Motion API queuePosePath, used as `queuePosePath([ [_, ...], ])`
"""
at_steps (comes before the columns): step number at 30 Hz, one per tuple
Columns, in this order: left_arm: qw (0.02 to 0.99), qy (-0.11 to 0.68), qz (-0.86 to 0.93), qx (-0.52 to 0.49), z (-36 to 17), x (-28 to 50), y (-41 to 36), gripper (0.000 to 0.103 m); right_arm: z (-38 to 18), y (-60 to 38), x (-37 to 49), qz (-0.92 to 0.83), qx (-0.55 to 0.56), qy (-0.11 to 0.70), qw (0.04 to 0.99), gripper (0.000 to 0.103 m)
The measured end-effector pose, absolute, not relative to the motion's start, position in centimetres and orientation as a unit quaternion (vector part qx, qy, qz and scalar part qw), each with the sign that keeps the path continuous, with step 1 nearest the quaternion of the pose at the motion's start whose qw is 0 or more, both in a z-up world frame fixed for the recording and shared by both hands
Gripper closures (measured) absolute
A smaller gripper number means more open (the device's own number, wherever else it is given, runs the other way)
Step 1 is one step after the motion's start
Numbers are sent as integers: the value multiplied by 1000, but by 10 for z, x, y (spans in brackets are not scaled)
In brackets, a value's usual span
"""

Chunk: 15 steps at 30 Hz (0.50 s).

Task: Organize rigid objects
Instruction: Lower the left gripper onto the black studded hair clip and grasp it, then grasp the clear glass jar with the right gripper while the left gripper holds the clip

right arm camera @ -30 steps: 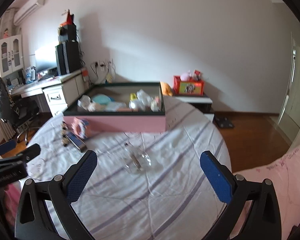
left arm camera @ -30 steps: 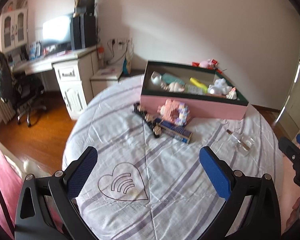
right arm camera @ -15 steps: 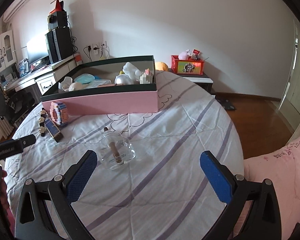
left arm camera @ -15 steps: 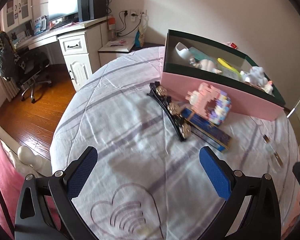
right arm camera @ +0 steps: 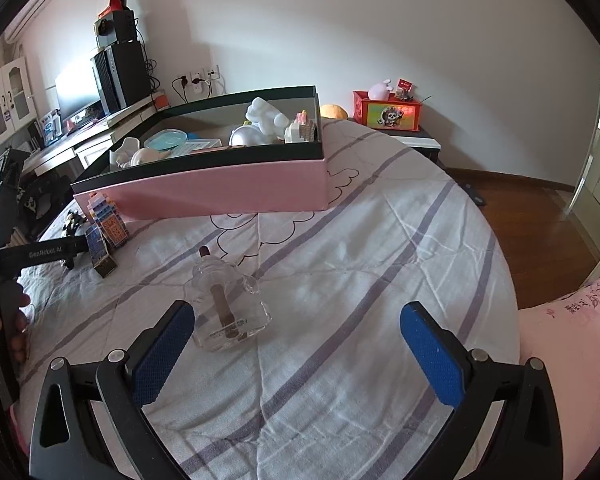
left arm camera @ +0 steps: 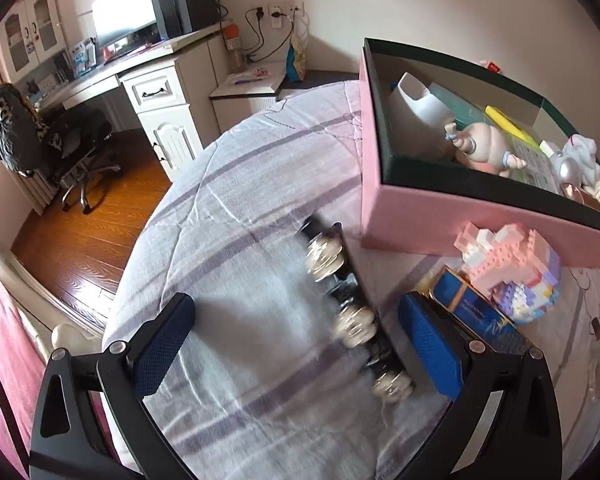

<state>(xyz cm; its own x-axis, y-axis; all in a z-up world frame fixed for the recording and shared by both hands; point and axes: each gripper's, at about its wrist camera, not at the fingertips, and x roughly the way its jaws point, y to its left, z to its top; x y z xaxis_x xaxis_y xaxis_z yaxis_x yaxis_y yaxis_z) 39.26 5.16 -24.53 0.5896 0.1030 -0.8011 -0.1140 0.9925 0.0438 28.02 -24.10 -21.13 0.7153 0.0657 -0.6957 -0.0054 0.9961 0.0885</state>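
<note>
Left hand-held gripper (left arm camera: 296, 332) open over black wheeled roller (left arm camera: 354, 312).

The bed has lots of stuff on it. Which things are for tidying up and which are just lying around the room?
For tidying:
pink box
black bar with silver knobs
blue box
block toy
glass bottle
left gripper and right gripper, both open

Just lying around:
desk
chair
monitor
red box
</note>
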Motion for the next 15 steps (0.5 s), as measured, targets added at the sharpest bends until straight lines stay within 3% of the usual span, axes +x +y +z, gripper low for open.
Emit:
queuePosePath([
  [1,893,446,56,-11,-245,393,53,5,-212,-240,281,21,40,378,925,0],
  [2,896,442,44,-19,-245,392,55,19,-212,-240,281,22,39,378,925,0],
  [3,899,436,37,-22,-243,391,56,26,-212,-239,282,25,37,380,924,0],
  [5,903,427,28,-24,-240,389,58,59,-212,-237,285,31,32,383,923,0],
  [6,905,425,24,-23,-239,388,58,68,-213,-235,285,32,29,385,922,0],
  [7,907,421,15,-26,-238,385,59,84,-213,-233,286,35,25,387,921,0],
  [13,910,413,-22,-28,-236,351,61,84,-217,-214,297,63,-13,407,911,0],
  [14,910,413,-28,-28,-237,344,61,84,-217,-211,299,72,-18,407,910,1],
  [15,910,413,-33,-29,-238,337,62,84,-218,-210,301,78,-18,408,910,9],
])
